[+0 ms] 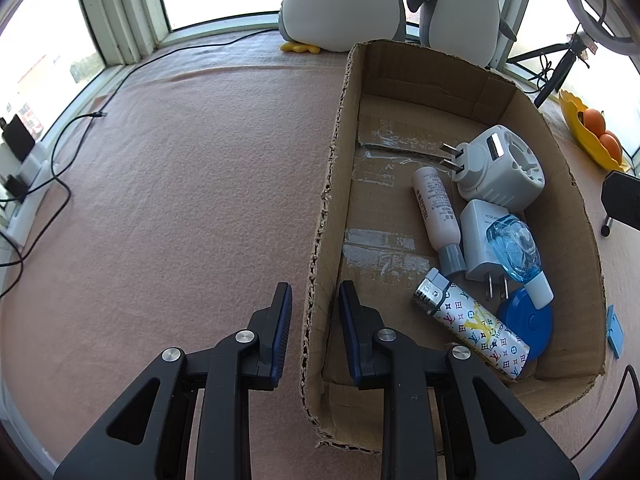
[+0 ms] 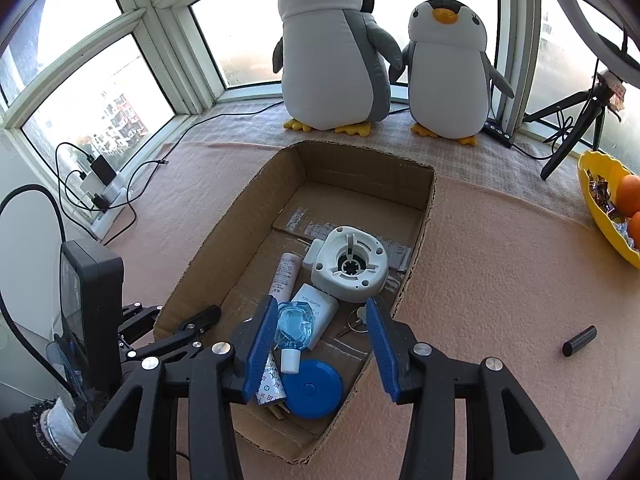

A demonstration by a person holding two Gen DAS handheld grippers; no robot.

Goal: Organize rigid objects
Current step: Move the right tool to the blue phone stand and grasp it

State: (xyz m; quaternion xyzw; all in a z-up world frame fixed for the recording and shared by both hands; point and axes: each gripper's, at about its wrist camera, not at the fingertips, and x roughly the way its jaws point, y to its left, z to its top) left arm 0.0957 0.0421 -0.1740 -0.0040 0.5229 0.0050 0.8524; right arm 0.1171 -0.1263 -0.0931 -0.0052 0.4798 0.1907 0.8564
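1. In the lower middle of the right wrist view, my right gripper [image 2: 326, 344] hangs over the near end of the cardboard box [image 2: 416, 236], jaws released and parted; the blue glass bottle [image 2: 294, 326] lies between them, close against the left pad, and I see no pad pressing on it
2. In the lower middle of the left wrist view, my left gripper [image 1: 316, 332] straddles the box's near left wall [image 1: 320, 264], one pad outside and one inside. A narrow gap shows beside the cardboard, so I read it as clenched on the wall to steady the box, though I can't confirm firm contact
3. Toward the right of the left view the box already holds the white travel adapter [image 1: 500, 168], the white tube [image 1: 436, 216], the white charger [image 1: 480, 236], the patterned lighter [image 1: 472, 324] and the blue round case [image 1: 528, 324], with the blue bottle lying on top of the charger and case
4. My judgement: this is the drop-off step, the bottle just placed and the box nearly filled
5. At the right edge of the right view, a small black cylinder [image 2: 579, 341] lies on the pink cloth [image 2: 500, 280] outside the box, well apart from it. I would next lift the right gripper clear without nudging the bottle, swing toward that cylinder, and line the jaws across its short axis, since it looks likely to roll
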